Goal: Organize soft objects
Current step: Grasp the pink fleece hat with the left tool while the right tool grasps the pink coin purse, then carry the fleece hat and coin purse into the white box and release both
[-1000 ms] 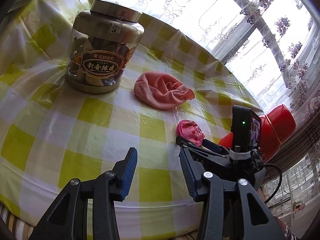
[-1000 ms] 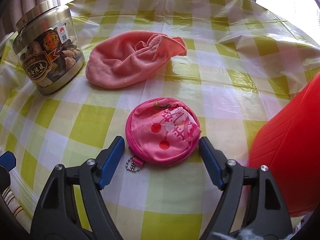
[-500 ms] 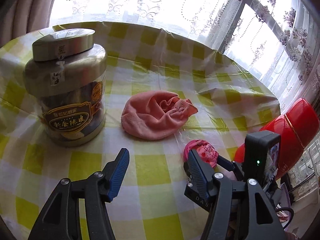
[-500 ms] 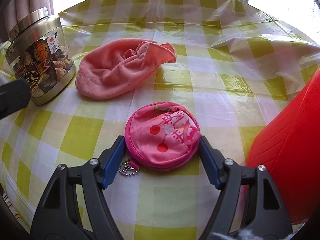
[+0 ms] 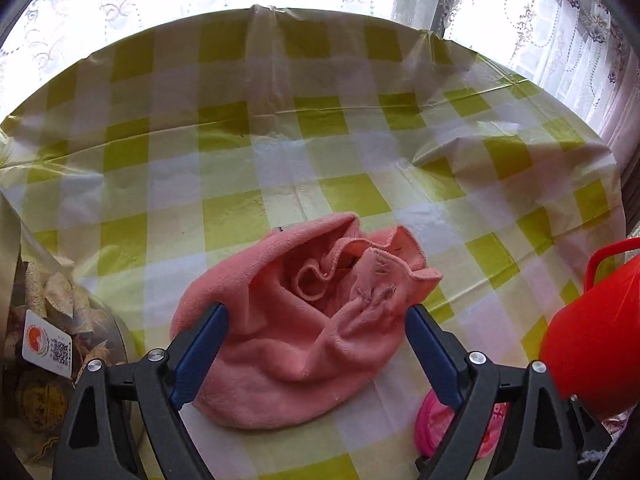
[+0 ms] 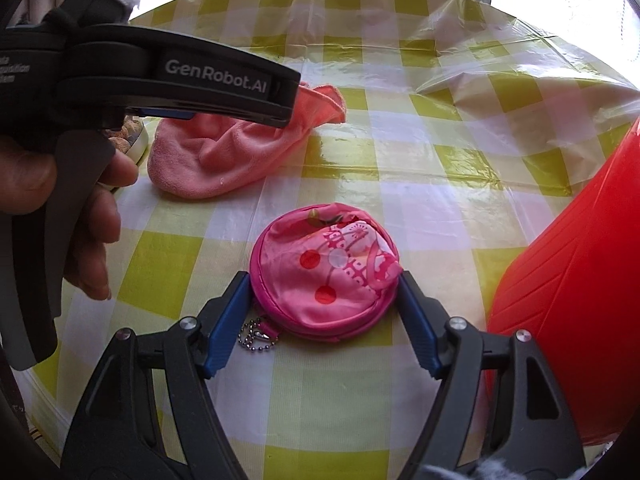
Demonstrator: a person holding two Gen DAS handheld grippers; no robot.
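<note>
On the checked table (image 5: pixel 256 128), the left tool (image 5: pixel 316 328), jaws just widened, straddles the pink cloth (image 5: pixel 304 320) unclamped, while the right tool (image 6: pixel 324 300) grips the round pouch (image 6: pixel 326 270) beside the red container (image 6: pixel 568 280).

L gripper (image 5: pixel 316 320) angled down, jaws wide and just been opening, pink cloth (image 5: pixel 296 340) lying between, pads not pressing; R gripper (image 6: pixel 324 300) angled down, pads against round pouch (image 6: pixel 324 272) at 3 and 9 o'clock; hand (image 6: pixel 60 208) round L grip.
</note>
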